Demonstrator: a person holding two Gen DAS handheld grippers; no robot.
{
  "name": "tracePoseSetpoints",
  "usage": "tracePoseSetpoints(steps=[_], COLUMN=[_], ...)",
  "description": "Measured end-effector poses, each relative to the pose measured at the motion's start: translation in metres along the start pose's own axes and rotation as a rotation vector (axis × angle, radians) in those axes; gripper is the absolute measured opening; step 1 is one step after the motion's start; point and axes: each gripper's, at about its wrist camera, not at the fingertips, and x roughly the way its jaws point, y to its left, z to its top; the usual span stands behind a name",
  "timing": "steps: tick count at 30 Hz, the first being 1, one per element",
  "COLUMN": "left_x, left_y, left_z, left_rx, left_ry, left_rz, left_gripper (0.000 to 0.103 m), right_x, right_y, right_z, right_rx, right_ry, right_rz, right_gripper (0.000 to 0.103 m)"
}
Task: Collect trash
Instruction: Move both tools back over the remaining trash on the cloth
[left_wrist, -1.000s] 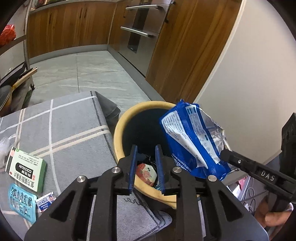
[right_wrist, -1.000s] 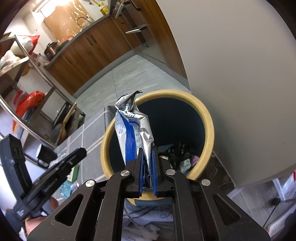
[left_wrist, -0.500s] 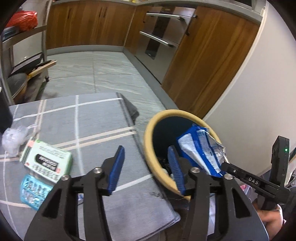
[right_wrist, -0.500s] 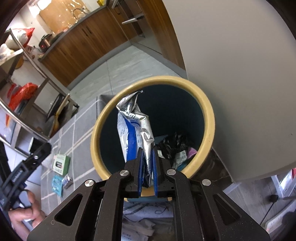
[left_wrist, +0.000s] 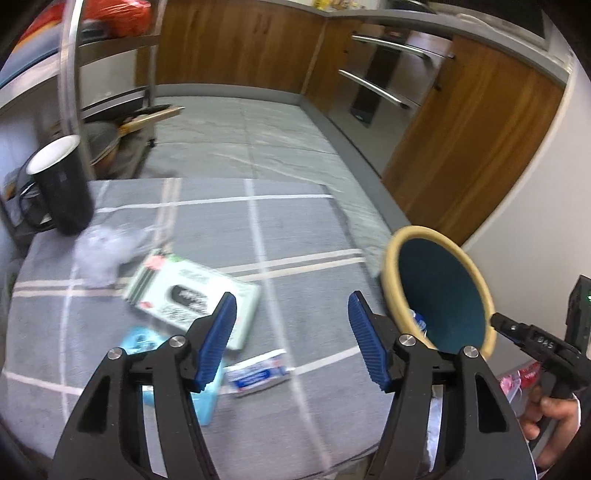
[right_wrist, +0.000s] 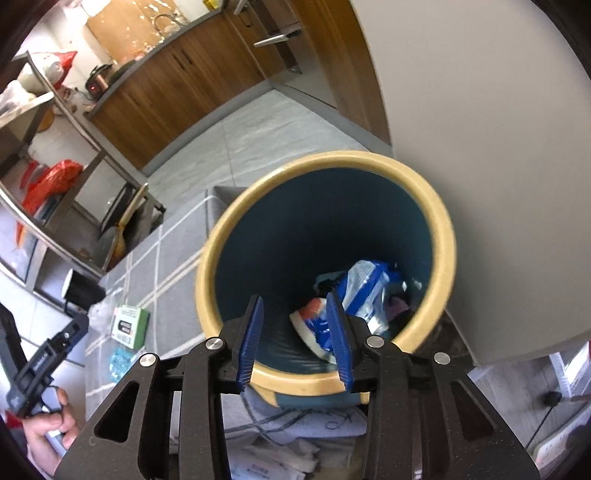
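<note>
left wrist view: left hand-held gripper (left_wrist: 290, 334) spread and opening further, nothing between the blue pads. just beyond and left of the left pad, a green-and-white medicine box (left_wrist: 192, 293); close below the tips, a small blue-and-white sachet (left_wrist: 260, 373); under the left finger, a light-blue blister pack (left_wrist: 147, 343); farther left, a crumpled clear plastic bag (left_wrist: 103, 254) beside a black cup (left_wrist: 62, 188). best done by choosing one piece, likely the sachet or the box, coming down square over it, and closing only once both pads flank it; flat sachet probably needs an edge pinch. to the right, the yellow-rimmed trash bin (left_wrist: 395, 273), with the other tool just beyond it. grey bench cloth (left_wrist: 295, 229) with white grid lines underneath; past it, grey floor tiles and wooden kitchen cabinets (left_wrist: 240, 48).

right wrist view: right hand-held gripper (right_wrist: 295, 334) over the near rim of the bin (right_wrist: 443, 236), jaws opening, empty. blue snack wrapper (right_wrist: 364, 293) lying loose at the bottom, past the right pad, among other scraps. good to lift clear of the rim before swinging away. far left, the box (right_wrist: 129, 325) on the cloth; metal shelving (right_wrist: 70, 147) and a white wall (right_wrist: 480, 110) around.
</note>
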Motion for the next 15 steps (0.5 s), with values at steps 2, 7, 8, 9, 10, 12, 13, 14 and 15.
tracePoseSetpoints(steps=[2, 7, 8, 9, 10, 12, 13, 14, 15], left_x=[-0.004, -0.016, -0.017, -0.018, -0.017, -0.016, -0.014, -0.011, -0.009], left_y=[0.018, 0.067, 0.075, 0.082, 0.089, 0.098, 0.101, 0.102, 0.103], left_z=[-0.001, -0.005, -0.006, -0.007, -0.009, -0.015, -0.019, -0.022, -0.025], left_rx=[-0.027, -0.110, -0.124, -0.137, -0.149, -0.155, -0.153, -0.150, -0.144], left_ry=[-0.003, -0.011, -0.008, -0.002, 0.008, 0.026, 0.040, 0.054, 0.067], left_rz=[0.020, 0.075, 0.084, 0.092, 0.101, 0.118, 0.125, 0.125, 0.126], left_gripper=[0.062, 0.063, 0.063, 0.064, 0.064, 0.064, 0.065, 0.068, 0.071], right_x=[0.003, 0.011, 0.011, 0.013, 0.014, 0.019, 0.021, 0.025, 0.027], right_y=[0.010, 0.039, 0.044, 0.051, 0.060, 0.074, 0.080, 0.088, 0.093], right_z=[-0.001, -0.004, -0.004, -0.005, -0.007, -0.010, -0.011, -0.014, -0.015], right_rx=[-0.020, -0.071, -0.082, -0.099, -0.118, -0.152, -0.164, -0.181, -0.190], right_ry=[0.001, 0.005, 0.005, 0.007, 0.012, 0.025, 0.030, 0.040, 0.047], right_rz=[0.015, 0.059, 0.066, 0.076, 0.087, 0.102, 0.107, 0.115, 0.121], right_gripper=[0.043, 0.049, 0.049, 0.049, 0.050, 0.054, 0.055, 0.056, 0.056])
